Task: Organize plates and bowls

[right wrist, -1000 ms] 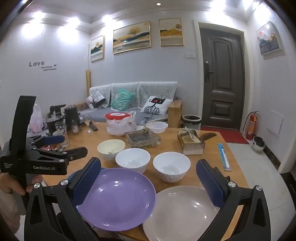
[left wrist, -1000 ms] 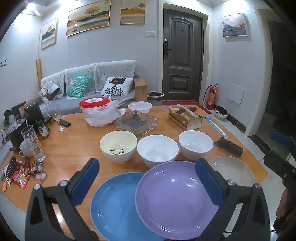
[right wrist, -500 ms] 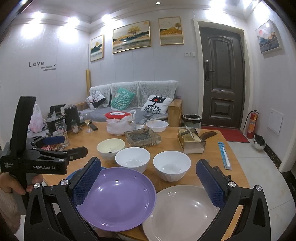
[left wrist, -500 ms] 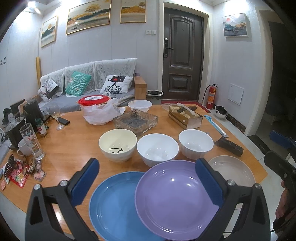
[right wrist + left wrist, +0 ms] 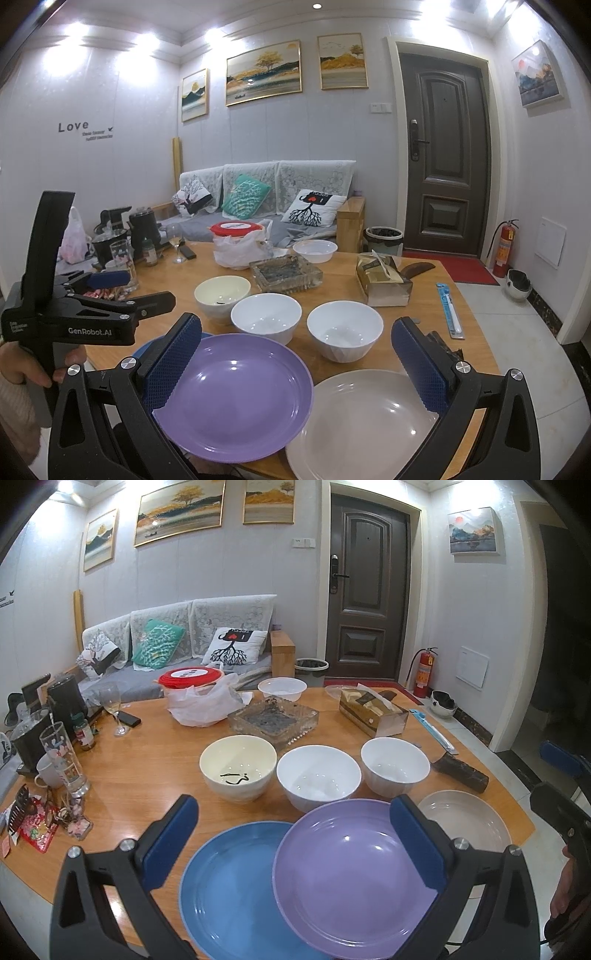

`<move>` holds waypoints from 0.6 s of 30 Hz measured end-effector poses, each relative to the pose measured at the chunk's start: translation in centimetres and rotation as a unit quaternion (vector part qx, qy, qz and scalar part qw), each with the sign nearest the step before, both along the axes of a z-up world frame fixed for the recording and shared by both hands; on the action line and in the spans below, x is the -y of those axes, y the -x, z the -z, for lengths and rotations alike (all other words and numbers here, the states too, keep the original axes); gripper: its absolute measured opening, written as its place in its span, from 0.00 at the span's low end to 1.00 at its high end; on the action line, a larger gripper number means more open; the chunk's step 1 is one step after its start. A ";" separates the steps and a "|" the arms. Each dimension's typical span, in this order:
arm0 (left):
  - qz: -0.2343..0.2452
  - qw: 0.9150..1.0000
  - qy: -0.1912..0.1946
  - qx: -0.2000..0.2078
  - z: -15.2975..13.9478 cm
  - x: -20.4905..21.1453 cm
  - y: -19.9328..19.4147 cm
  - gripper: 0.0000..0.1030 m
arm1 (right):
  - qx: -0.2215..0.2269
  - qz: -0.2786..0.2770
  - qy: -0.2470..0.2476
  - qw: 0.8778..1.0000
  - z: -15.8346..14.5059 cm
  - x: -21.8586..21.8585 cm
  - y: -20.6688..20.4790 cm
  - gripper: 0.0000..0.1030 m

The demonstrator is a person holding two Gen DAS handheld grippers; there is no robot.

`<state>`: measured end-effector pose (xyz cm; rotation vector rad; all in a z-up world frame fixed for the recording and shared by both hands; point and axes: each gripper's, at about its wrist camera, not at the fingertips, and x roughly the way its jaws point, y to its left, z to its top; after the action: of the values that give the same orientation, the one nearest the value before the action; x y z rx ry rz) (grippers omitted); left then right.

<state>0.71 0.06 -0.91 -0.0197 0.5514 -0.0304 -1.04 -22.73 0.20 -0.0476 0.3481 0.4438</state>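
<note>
Three plates lie along the table's near edge: a blue plate (image 5: 236, 890), a purple plate (image 5: 354, 878) overlapping it, and a beige plate (image 5: 469, 823) at the right. Behind them stand a cream bowl (image 5: 238, 766) and two white bowls (image 5: 318, 781) (image 5: 395, 764). My left gripper (image 5: 293, 834) is open and empty above the blue and purple plates. My right gripper (image 5: 295, 354) is open and empty above the purple plate (image 5: 236, 395) and beige plate (image 5: 362, 421). The left gripper also shows in the right wrist view (image 5: 122, 284).
A glass ashtray (image 5: 273, 718), a tissue box (image 5: 373, 710), a small white bowl (image 5: 282, 688), a plastic bag with a red lid (image 5: 199, 698), glasses (image 5: 64, 753) and kettles (image 5: 68, 701) stand further back. A dark bundle (image 5: 460, 771) lies at the right edge.
Both grippers have stayed almost still, only drifting slightly. The plates and bowls have not moved.
</note>
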 end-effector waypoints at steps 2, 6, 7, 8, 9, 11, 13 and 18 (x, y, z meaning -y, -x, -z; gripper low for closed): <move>0.000 1.000 0.000 0.000 0.0 0.0 0.0 1.00 | 0.000 0.000 0.000 1.000 0.0 0.0 -0.1 0.99; 0.000 1.000 0.001 0.000 0.0 0.0 0.0 1.00 | 0.000 0.000 0.000 1.000 0.0 0.0 -0.1 0.99; 0.001 1.000 0.001 0.000 0.0 0.0 0.0 1.00 | 0.000 0.000 0.000 1.000 0.1 0.1 0.1 0.99; 0.001 1.000 0.001 0.001 0.0 0.0 0.0 1.00 | 0.000 0.000 0.000 1.000 -0.1 0.0 0.2 0.99; 0.001 1.000 0.001 0.001 -0.1 0.0 0.0 1.00 | 0.000 0.000 0.000 1.000 0.0 0.1 0.1 0.99; 0.000 1.000 0.001 0.002 -0.1 0.0 0.0 1.00 | 0.000 0.000 0.000 1.000 -0.1 0.0 0.2 0.99; 0.001 1.000 0.000 0.001 -0.1 0.0 0.0 1.00 | 0.000 0.000 0.000 1.000 -0.1 0.0 0.1 0.99; 0.000 1.000 0.001 0.001 -0.1 0.0 0.0 1.00 | 0.000 0.000 0.000 1.000 0.0 0.0 0.1 0.99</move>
<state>0.72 0.04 -0.85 -0.0214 0.5484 -0.0315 -1.14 -22.77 0.24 -0.0479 0.3485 0.4432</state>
